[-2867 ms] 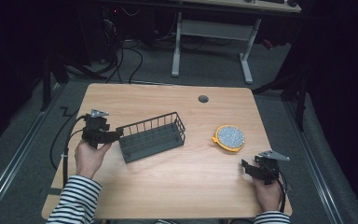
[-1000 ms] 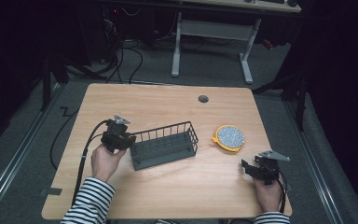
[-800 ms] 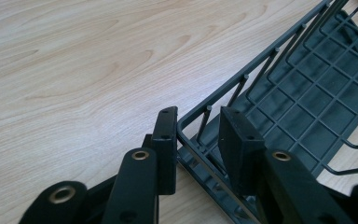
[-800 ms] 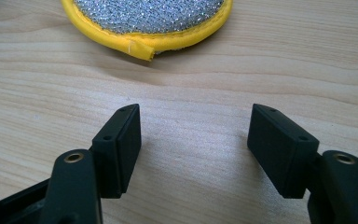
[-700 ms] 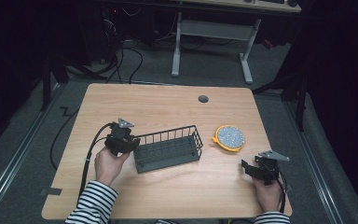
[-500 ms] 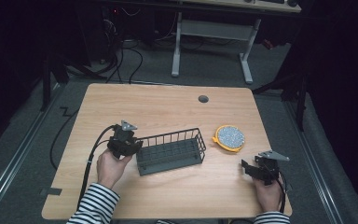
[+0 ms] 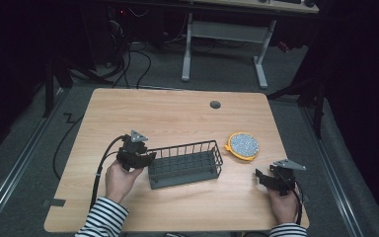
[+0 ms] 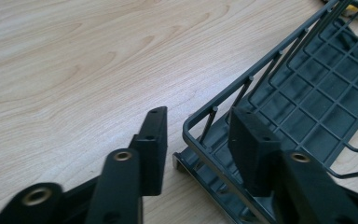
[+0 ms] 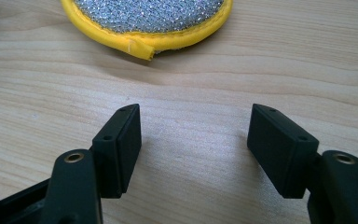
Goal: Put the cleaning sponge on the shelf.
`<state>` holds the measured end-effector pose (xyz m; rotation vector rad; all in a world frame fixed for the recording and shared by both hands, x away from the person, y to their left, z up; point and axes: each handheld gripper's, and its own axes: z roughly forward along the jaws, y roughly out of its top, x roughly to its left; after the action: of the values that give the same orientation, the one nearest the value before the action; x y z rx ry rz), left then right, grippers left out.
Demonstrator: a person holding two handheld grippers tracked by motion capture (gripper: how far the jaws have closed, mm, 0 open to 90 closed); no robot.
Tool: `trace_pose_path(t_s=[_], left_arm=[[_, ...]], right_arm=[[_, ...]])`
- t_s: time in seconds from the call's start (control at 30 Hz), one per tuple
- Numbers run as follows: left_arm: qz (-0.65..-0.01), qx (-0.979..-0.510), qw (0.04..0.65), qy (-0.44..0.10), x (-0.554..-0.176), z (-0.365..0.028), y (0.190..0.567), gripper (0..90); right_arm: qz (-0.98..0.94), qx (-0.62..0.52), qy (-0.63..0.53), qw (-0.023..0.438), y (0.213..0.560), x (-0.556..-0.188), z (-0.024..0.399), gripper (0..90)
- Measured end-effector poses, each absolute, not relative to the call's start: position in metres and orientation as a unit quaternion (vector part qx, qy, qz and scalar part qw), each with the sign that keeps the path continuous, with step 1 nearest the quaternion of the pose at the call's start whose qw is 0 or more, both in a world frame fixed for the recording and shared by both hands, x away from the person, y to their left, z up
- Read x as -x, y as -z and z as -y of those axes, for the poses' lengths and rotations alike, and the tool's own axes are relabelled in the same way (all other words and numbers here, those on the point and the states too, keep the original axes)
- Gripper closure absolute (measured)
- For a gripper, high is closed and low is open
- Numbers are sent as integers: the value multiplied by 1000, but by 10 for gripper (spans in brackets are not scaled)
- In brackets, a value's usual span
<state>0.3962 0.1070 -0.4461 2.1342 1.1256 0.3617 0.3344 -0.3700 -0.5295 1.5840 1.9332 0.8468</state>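
Wire basket [image 7: 185, 164], dark grey, is sitting on the wooden surface [image 7: 177, 116] slightly left of centre, its long side running left to right.

Far left: a striped sleeve [image 7: 101, 219] is coming in from the near edge, and the left hand [image 7: 120, 177] is carrying the left gripper [image 7: 145, 159] at the basket's left end. In the left gripper view the jaws are straddling the rim of that end wall, one pad outside, one inside over the grid floor. The jaws have just been opening; a gap is showing on both sides of the wire, so the rim is lying between them without being clamped.

Right of the basket: a round yellow-edged scouring pad [image 7: 244, 145] with a silvery face is lying flat, near the basket's right end and apart from it.

Far right: the right gripper [image 7: 261, 177] is being held low near the near-right corner, jaws standing wide apart with bare wood between them, the pad just beyond their tips.
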Motion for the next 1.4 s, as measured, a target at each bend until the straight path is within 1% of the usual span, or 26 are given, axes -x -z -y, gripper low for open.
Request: trace_pose_path(t_s=[0.1,0.13,0.2,0.33,0.43,0.63,0.77,1.13,1.4], left_arm=[[-433,-817,353,-142,-395,-111,445,465],[-435,-814,358,-142,-394,-113,444,465],[-437,-809,369,-138,-393,-118,442,412],[-452,-789,399,-115,-391,-135,440,390],[-459,-781,407,-119,-387,-145,439,370],[-472,-763,424,-124,-379,-167,440,377],[-489,-752,421,-133,-377,-180,446,377],[-539,-734,388,-141,-375,-203,485,377],[-553,-730,371,-153,-375,-205,501,376]], right_arm=[[-710,-581,-311,249,529,-334,370,352],[-709,-581,-311,248,529,-334,370,352],[-709,-583,-311,248,529,-334,370,352],[-709,-582,-310,249,529,-335,370,353],[-711,-580,-309,251,530,-335,370,352],[-711,-580,-308,252,530,-335,369,352],[-710,-581,-308,251,530,-335,369,352],[-712,-580,-303,253,530,-335,368,348],[-713,-580,-303,254,530,-335,367,346]])
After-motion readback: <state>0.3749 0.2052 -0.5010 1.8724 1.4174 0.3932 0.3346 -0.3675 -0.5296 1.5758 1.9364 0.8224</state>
